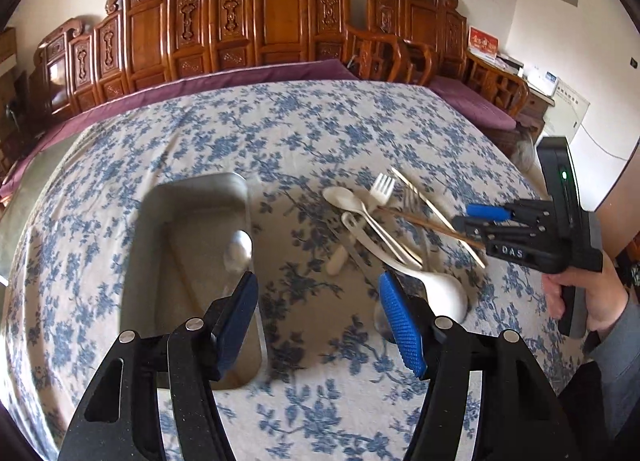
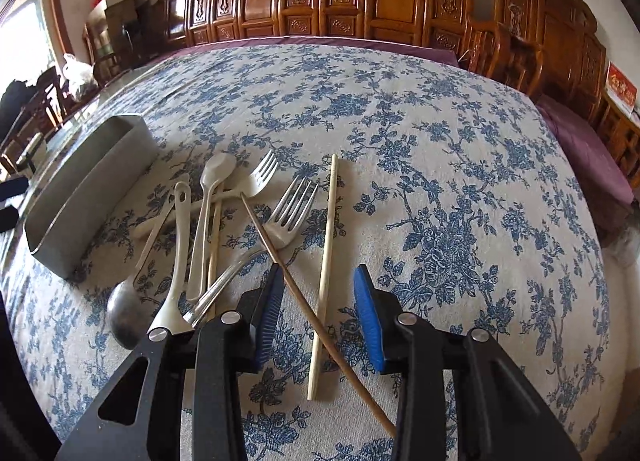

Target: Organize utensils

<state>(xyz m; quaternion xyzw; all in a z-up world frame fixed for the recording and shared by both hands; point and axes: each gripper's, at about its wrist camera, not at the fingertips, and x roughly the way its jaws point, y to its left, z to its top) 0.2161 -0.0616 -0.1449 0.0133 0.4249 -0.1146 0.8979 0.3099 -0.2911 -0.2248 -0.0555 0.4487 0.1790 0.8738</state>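
Both sets of fingers apart and empty, left gripper (image 1: 318,321) beside blurred metal tray (image 1: 160,229), right gripper (image 2: 316,315) straddling crossed chopsticks (image 2: 324,261), utensil pile (image 2: 216,221) partly hidden on tabletop (image 2: 440,141).

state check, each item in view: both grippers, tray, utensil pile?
left gripper: open, empty, above the tray's edge
right gripper: open, two chopsticks between its fingers, not pressed
metal tray: upright, one metal spoon inside
utensil pile: loose, crisscrossed on the tablecloth

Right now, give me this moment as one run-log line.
left gripper: open, empty | right gripper: open over chopsticks | metal tray: one spoon
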